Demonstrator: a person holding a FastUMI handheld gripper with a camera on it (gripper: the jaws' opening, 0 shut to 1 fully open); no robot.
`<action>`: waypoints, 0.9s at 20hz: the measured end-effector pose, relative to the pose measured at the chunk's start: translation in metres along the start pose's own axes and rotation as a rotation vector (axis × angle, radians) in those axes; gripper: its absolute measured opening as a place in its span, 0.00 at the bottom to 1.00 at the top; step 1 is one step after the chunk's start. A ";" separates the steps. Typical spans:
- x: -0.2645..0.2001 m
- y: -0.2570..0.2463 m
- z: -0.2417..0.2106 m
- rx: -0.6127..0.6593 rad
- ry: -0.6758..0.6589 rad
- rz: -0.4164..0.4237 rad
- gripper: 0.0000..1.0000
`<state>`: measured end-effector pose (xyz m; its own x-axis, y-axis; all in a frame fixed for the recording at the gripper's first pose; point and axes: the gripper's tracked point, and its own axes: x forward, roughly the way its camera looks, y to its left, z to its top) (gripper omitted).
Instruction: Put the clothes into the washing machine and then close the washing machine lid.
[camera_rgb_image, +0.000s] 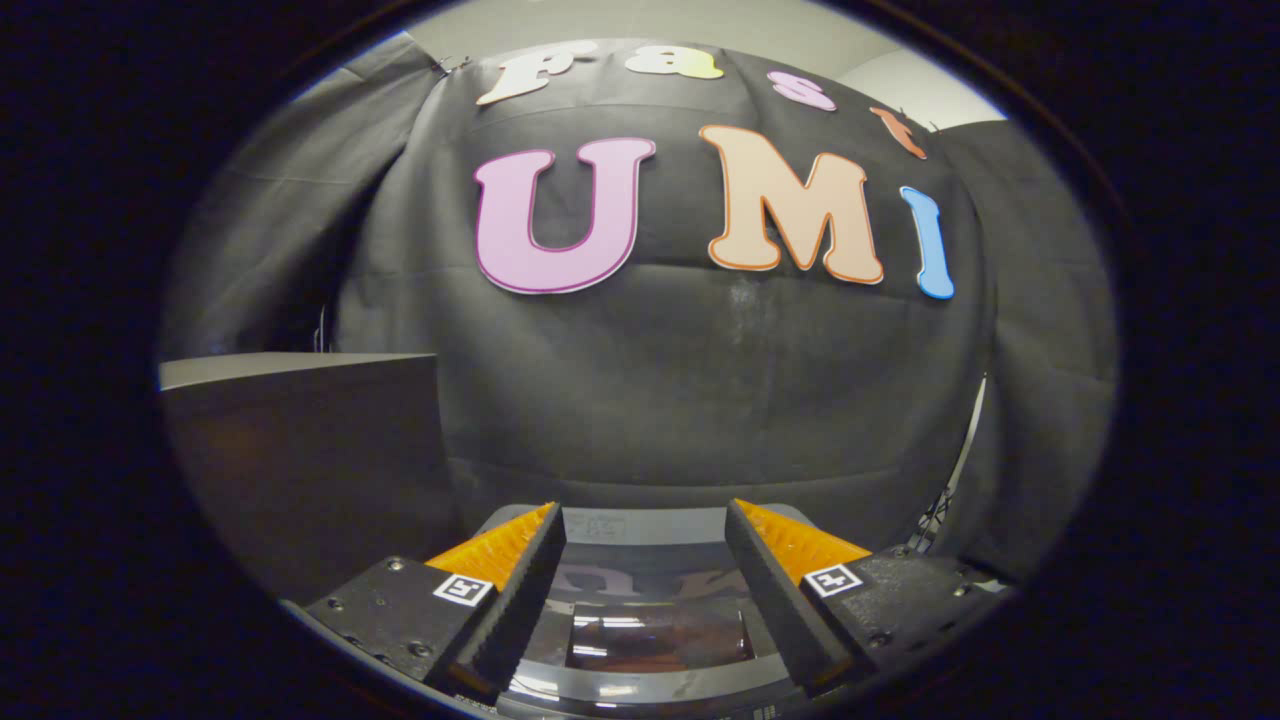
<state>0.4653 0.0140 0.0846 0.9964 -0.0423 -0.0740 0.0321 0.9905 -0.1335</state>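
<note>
The tongs (645, 520) hover spread apart and empty above the washing machine (640, 690), whose glossy lid (655, 630) lies between and beneath the fingers and looks shut, so the task seems near done, though no clothes can be made out.

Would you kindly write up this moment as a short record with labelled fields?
gripper: fingers open, nothing between them, held above the washing machine
washing machine: top panel lies below and between the fingers; glossy lid looks closed, its dark window catching reflections
clothes: cannot tell whether any lie inside
left side: grey box-like surface beside the machine
background: black cloth wall just beyond the machine
</note>
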 end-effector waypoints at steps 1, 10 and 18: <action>-0.004 0.001 -0.003 -0.016 0.013 0.003 0.98; -0.034 -0.003 -0.023 -0.023 0.052 -0.025 0.99; -0.078 -0.013 -0.024 -0.068 0.074 -0.014 0.97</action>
<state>0.3852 0.0017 0.0681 0.9872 -0.0680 -0.1442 0.0379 0.9787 -0.2018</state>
